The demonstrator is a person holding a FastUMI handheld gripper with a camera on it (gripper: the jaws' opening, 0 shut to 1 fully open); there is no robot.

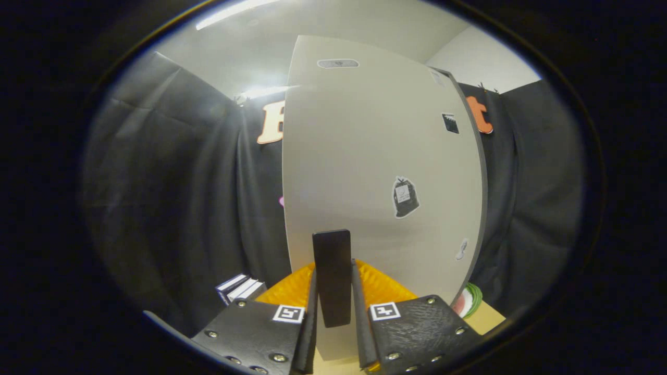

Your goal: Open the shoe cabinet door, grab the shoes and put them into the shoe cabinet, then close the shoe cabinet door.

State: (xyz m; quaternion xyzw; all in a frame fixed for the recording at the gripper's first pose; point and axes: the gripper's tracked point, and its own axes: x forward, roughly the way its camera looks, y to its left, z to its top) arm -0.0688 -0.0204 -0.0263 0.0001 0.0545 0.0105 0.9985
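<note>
The shoe cabinet door (375, 156) is a tall pale panel standing close in front of me, with a few small stickers on it. Its dark vertical handle (332, 271) sits low on the panel, right between my fingers. My gripper (333, 307) is shut on that handle, one finger pressing on each side. A dark edge (482, 182) runs down the panel's right side. I cannot tell how far the door is swung, and the cabinet's inside is hidden behind it.
A few books (242, 288) stand low to the left of the door. A round green, white and red item (469, 302) lies on the light wooden surface (487, 317) at the lower right. Black cloth hangs on both sides.
</note>
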